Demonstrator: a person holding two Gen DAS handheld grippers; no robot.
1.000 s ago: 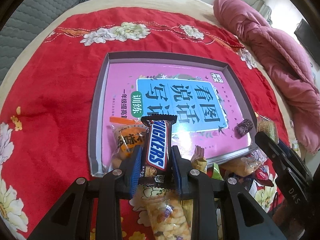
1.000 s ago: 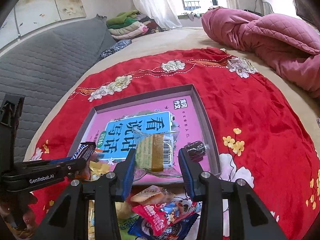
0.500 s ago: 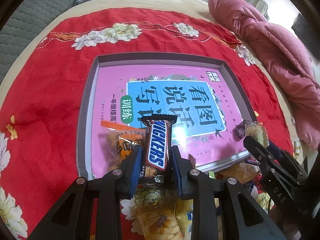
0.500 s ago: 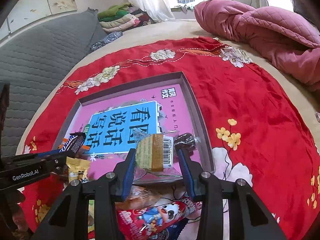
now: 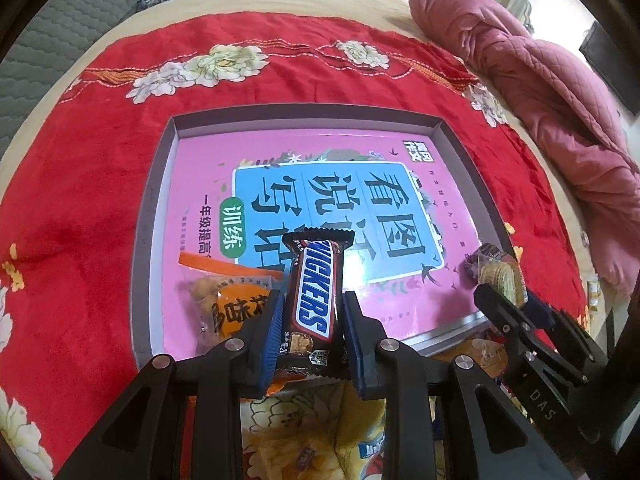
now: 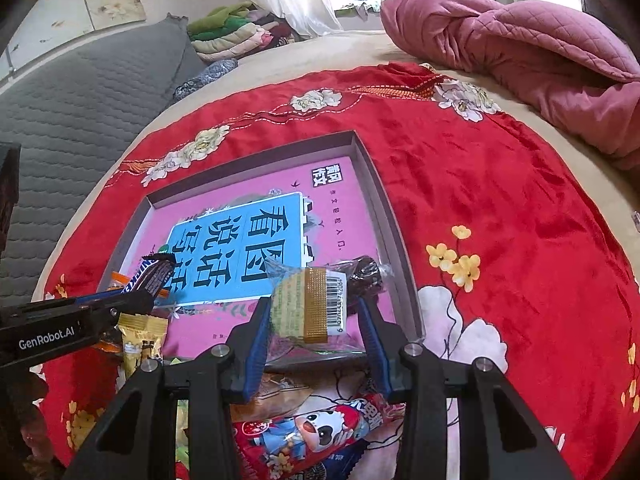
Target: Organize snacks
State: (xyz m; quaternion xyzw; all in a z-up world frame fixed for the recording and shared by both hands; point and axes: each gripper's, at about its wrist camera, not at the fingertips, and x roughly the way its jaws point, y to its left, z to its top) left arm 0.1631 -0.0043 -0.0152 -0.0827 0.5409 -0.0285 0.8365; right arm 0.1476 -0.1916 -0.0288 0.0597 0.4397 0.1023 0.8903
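A shallow grey tray (image 5: 160,220) with a pink and blue printed sheet as its floor lies on a red floral cloth. My left gripper (image 5: 310,300) is shut on a Snickers bar (image 5: 318,284) and holds it over the tray's near left part, beside an orange nut packet (image 5: 228,304) lying inside. My right gripper (image 6: 314,304) is shut on a clear cracker packet (image 6: 308,304) with a gold band, over the tray's near right corner. A dark wrapped candy (image 6: 366,276) lies in that corner just behind it. The left gripper (image 6: 132,300) shows at the left of the right wrist view.
Loose snacks lie on the cloth in front of the tray: a yellow wrapped candy (image 6: 140,332), a red cartoon-cow packet (image 6: 316,432) and a bag of puffed snacks (image 5: 296,448). A pink quilt (image 6: 520,48) is heaped at the far right. A grey padded surface (image 6: 80,100) runs along the left.
Both grippers have come in over the tray's near edge with their snacks still held. The right one has sunk toward the near right corner, close to the dark candy.
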